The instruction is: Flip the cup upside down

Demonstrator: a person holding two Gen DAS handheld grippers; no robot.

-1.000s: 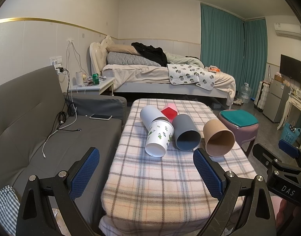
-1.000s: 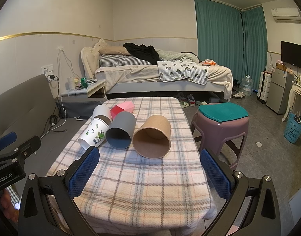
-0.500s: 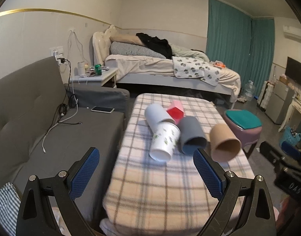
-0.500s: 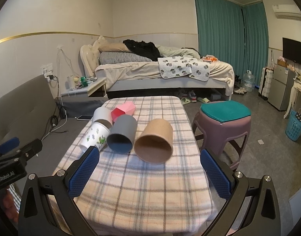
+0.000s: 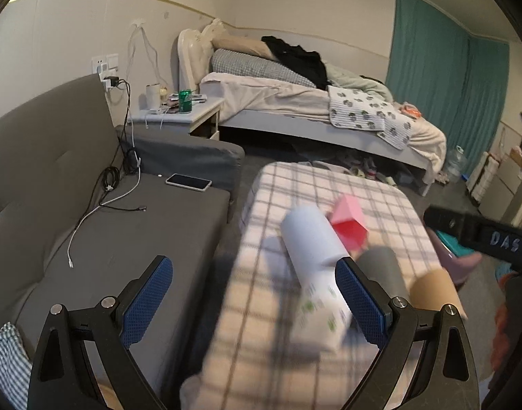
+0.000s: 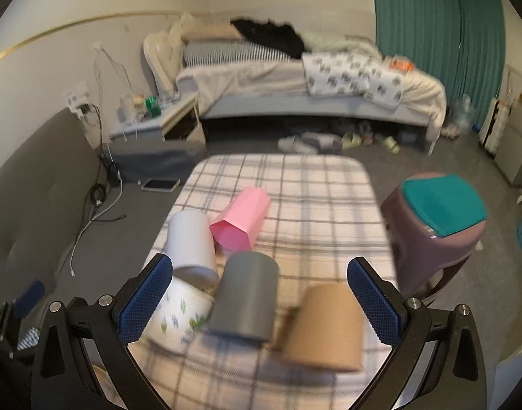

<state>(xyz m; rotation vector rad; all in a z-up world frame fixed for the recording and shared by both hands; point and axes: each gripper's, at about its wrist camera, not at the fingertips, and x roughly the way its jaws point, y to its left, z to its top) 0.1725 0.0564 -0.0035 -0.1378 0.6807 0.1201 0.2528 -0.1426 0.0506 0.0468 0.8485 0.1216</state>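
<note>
Nothing is flipped yet: all five cups lie on their sides on the surface (image 6: 322,184). My right hand-held gripper (image 6: 260,294) is spread wide and empty, the brown cup (image 6: 324,328) just ahead between its fingers, untouched. My left hand-held gripper (image 5: 254,295) is likewise spread, holding nothing.

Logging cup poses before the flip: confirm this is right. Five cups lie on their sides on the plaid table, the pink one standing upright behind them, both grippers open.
Wrong on one count: the pink cup also lies on its side, shown in the right wrist view. The rest stands: the cups are on the plaid table, and the left gripper and right gripper are open.
</note>
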